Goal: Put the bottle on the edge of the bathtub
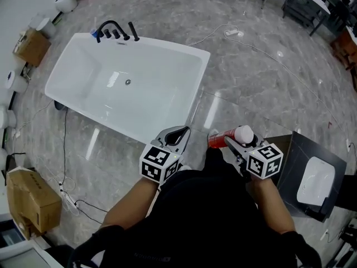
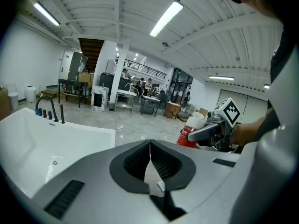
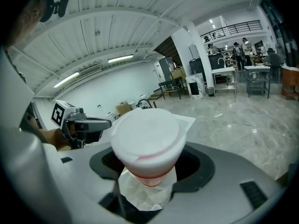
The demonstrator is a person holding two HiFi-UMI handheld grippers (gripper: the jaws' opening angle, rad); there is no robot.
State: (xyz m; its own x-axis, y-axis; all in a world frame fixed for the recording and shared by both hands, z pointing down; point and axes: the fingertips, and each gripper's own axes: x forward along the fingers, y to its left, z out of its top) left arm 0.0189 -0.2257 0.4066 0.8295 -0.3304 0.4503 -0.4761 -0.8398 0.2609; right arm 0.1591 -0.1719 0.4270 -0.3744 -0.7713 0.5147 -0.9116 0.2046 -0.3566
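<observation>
A red bottle with a white cap (image 1: 228, 137) lies sideways in my right gripper (image 1: 239, 145), which is shut on it, held in the air near my body. The right gripper view shows the white cap (image 3: 145, 130) end-on between the jaws. My left gripper (image 1: 175, 135) is shut with nothing in it, its jaws meeting along a thin line (image 2: 150, 157). From the left gripper view the red bottle (image 2: 191, 133) sits to the right in the other gripper. The white bathtub (image 1: 125, 85) stands on the floor ahead and to the left, with black taps (image 1: 116, 32) at its far end.
A marble floor (image 1: 256, 77) surrounds the tub, crossed by a white cable (image 1: 231, 33). Cardboard boxes (image 1: 30, 202) sit at the left. A dark stand with a white basin (image 1: 315, 180) is at the right. Tables stand far behind.
</observation>
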